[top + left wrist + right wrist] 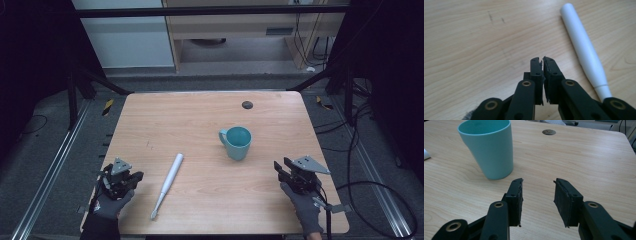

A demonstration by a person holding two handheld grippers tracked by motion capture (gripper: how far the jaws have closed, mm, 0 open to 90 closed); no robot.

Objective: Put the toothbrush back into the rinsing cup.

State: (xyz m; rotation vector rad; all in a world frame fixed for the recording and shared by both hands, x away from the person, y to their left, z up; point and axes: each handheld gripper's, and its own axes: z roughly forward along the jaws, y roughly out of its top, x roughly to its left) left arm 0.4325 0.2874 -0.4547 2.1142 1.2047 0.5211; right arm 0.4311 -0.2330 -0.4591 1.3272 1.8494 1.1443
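Nothing is done yet: the toothbrush [167, 184] and cup [236, 142] lie untouched mid-table, left gripper [134, 176] shut empty, right gripper [281, 165] parted, empty.

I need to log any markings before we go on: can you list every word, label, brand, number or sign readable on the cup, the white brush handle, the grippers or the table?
None: no readable text anywhere.
Teal cup: plain, no print.
White toothbrush: handle plain, no brand visible.
Table: bare wood grain, a few faint dark scuffs, a round dark cap without lettering.
Left gripper and right gripper: black fingers unmarked.
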